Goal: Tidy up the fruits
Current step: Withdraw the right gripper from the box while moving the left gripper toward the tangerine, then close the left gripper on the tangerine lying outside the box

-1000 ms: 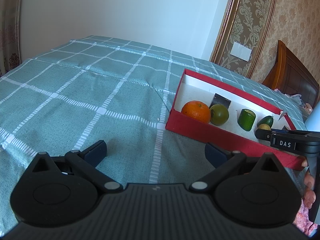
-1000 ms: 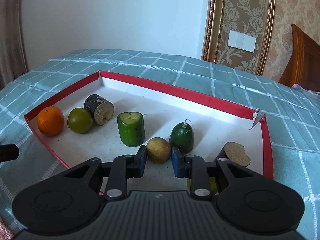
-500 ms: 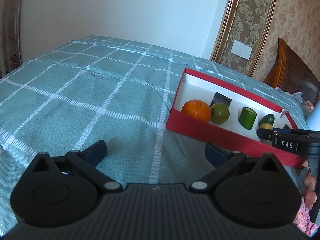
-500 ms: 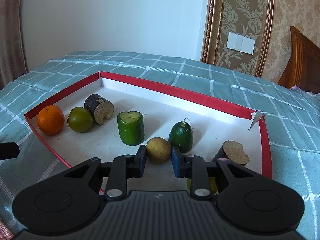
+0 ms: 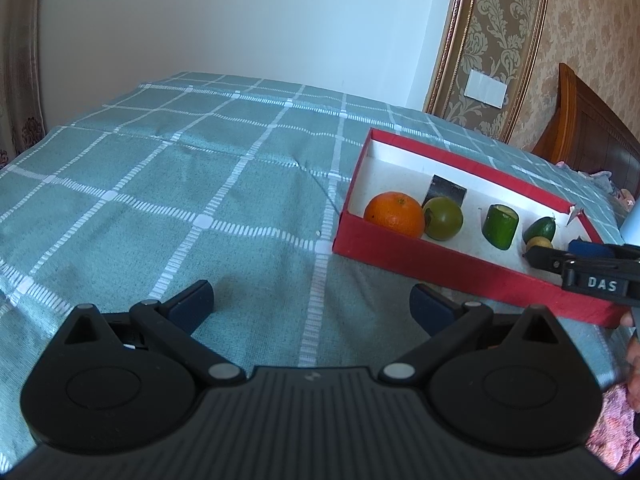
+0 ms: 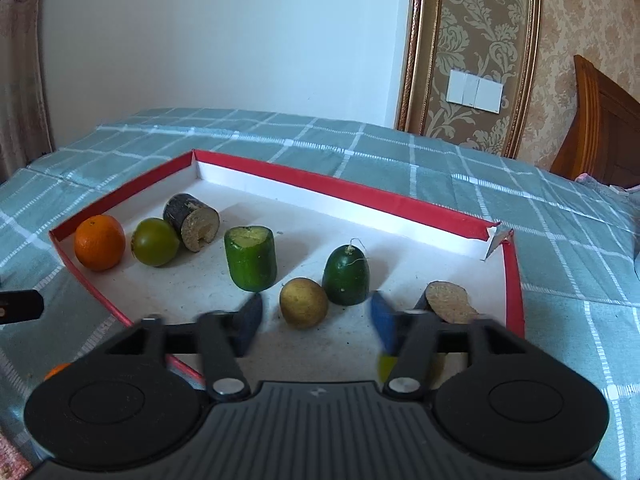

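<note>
Teal checked bedspread (image 5: 168, 200), white wall switch (image 6: 475, 91), patterned wallpaper panel (image 6: 472, 32), wooden headboard (image 6: 600, 128).

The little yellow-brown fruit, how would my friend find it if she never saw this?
Look inside the red box on the checked green bedspread. Near its front edge, between the open right gripper fingers, sits the yellow-brown fruit, touching a dark green one. It is the only dull tan, egg-shaped piece.

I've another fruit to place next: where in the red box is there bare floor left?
Bare floor runs along the back wall of the red box, behind the cut green piece and dark green fruit, through to the torn right corner. The left end is crowded: orange, green fruit and dark stub sit close together.
</note>
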Available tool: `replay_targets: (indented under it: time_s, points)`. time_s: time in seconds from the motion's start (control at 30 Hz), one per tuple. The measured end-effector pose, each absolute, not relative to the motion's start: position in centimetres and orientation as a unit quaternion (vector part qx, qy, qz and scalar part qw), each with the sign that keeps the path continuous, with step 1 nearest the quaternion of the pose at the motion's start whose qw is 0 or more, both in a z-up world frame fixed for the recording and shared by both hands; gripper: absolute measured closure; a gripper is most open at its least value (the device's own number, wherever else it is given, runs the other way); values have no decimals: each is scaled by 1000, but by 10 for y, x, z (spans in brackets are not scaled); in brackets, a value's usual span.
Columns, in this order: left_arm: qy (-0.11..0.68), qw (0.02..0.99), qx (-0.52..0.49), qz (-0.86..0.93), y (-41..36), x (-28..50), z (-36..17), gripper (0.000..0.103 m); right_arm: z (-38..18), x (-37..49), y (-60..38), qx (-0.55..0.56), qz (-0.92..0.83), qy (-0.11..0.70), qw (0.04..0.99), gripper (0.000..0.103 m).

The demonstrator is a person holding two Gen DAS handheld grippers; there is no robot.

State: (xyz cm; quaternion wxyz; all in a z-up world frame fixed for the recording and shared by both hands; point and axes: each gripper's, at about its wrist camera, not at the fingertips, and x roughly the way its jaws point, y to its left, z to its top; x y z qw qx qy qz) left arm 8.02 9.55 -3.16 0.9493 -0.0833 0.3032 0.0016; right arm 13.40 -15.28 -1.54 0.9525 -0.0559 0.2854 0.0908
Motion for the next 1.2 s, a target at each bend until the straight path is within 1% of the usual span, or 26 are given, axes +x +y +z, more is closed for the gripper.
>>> replay_targets:
  time_s: [0.1,0.2,0.47,0.53,0.7,1.03,1.2]
  points:
    - [303,949,-84,1,95,80,-31,0,-11,126,-155,-61,87,272,956,33]
    - [303,949,-83,2,95,80,-31,0,-8,120,-164,-50,76,263,961,28]
    - [314,948,-48,15,85,81,-32,0,2,103,-204,32,57,250,966,23]
    - [311,949,-45,17,82,75,-31,0,2,100,-211,46,50,246,967,22]
    - [266,961,-73,1,71,46,-20,0,1,99,-223,74,40,253,964,22]
    - [278,959,17,-44,-2,38,-14,0,-4,100,-219,67,38,258,963,22]
    - [288,956,19,-54,-14,43,-17,0,-4,99,-219,65,36,257,963,22]
